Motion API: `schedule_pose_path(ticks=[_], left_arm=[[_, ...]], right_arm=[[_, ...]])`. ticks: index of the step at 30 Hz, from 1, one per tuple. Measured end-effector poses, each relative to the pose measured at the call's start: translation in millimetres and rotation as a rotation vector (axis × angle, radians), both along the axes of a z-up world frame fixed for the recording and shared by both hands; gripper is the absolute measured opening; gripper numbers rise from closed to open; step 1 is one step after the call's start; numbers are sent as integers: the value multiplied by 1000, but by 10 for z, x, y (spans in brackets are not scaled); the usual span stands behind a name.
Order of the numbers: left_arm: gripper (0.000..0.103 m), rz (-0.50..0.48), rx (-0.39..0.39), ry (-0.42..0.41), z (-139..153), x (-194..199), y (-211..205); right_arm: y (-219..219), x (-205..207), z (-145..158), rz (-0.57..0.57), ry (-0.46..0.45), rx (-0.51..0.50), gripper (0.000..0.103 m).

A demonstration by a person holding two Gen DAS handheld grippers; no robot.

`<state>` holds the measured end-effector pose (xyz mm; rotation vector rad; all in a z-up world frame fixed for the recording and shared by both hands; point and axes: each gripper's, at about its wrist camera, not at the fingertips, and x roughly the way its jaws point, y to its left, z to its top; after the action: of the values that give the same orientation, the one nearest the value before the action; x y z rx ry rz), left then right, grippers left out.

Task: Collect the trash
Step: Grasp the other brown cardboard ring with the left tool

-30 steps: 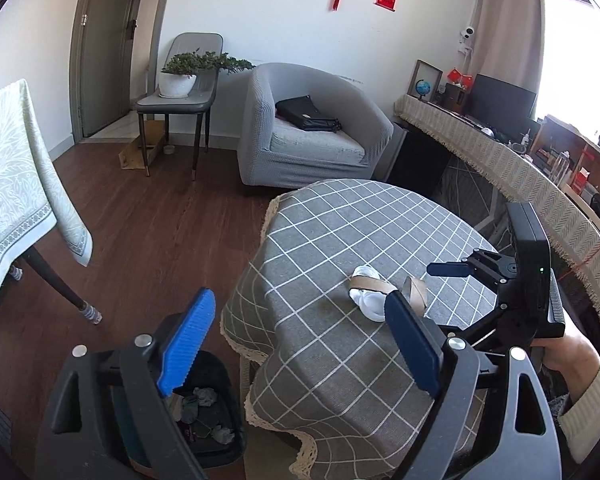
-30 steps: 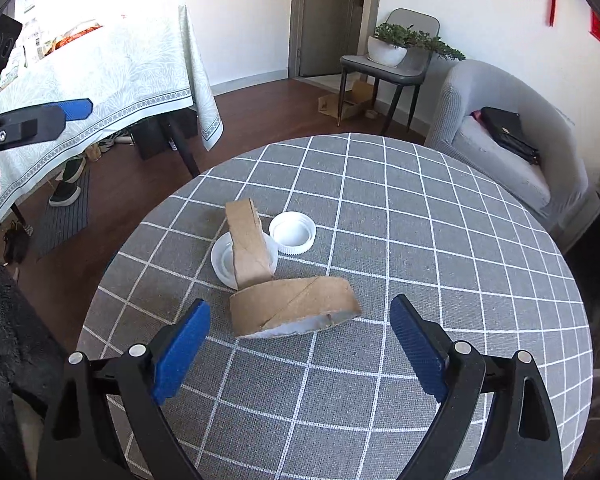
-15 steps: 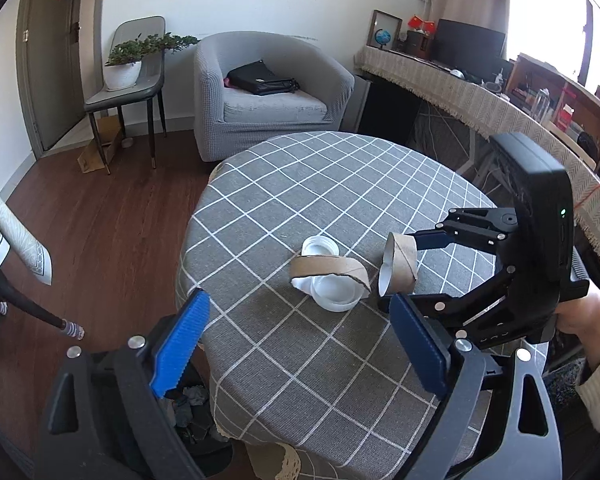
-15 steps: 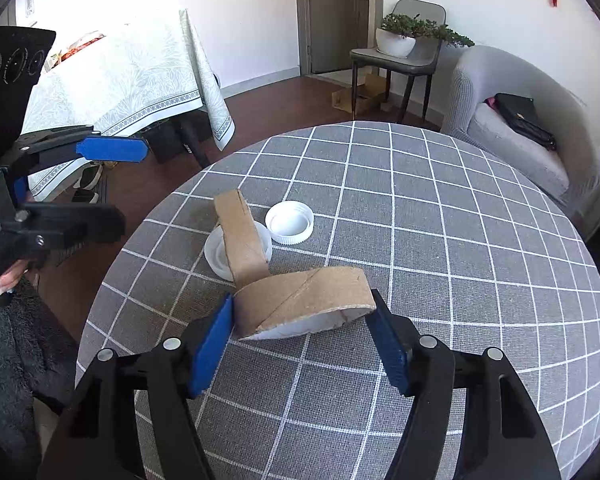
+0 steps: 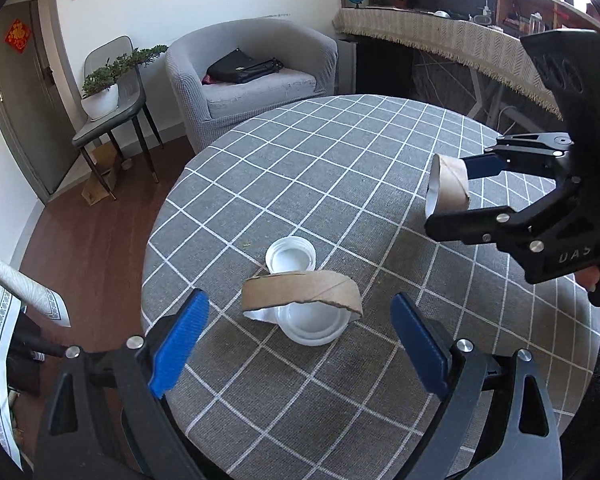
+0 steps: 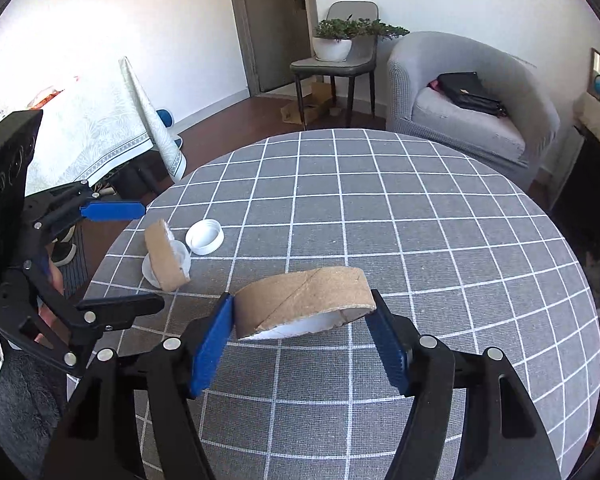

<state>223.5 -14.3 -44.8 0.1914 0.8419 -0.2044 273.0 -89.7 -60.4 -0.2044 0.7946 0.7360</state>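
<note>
The right gripper [image 6: 302, 314] is clamped across a cardboard ring [image 6: 304, 294], one blue pad on each end of the band, and the left wrist view shows that ring carried clear of the cloth with daylight under it. That grip is fresh: the jaws have just been closing in on it and now they have it pinched. Over to the left gripper [image 5: 296, 336], spread wide and holding nothing, its blue pads flanking a second cardboard ring [image 5: 300, 294] without touching it. That second ring sits propped on a larger white lid [image 5: 314, 326], and just beyond it, touching or nearly so, lies a smaller white screw cap [image 5: 291, 255]. All three rest near the edge of the round table under its grey checked tablecloth [image 5: 340, 152]. So, by my reckoning, one piece is in hand and on its way, one is lined up for a grab, and two lids are untouched. No bin shows in either view at this moment, so where the lifted ring goes I cannot say. Nothing on show counts as binned yet, and I would call the job less than half done. Next up, I would judge, the left jaws need to drop a touch and squeeze that thin ring without knocking the lid beneath it.
</note>
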Motion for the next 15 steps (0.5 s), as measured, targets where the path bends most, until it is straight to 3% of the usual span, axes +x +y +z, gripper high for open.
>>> schedule_pose_path(ticks=[4,7,10,12,15], left_arm=[[93,20,-6,29,-87,87,12],[76,27,-12,42,-123,126,28],[75,42,-33,48,-132,159,32],[66,53,-49,41,-126,161,46],[65,68,-63,2,-76,132,61]], right_arm=[[-13,7,-28,-1,3,-14,68],[-21,-1,-44,-1,6,-18,68],[-51,-6,-46,-6,5,-17,68],[-72,-14,-45,-7,5,-16,68],[-90,-27,-41,-7,2,-15,68]])
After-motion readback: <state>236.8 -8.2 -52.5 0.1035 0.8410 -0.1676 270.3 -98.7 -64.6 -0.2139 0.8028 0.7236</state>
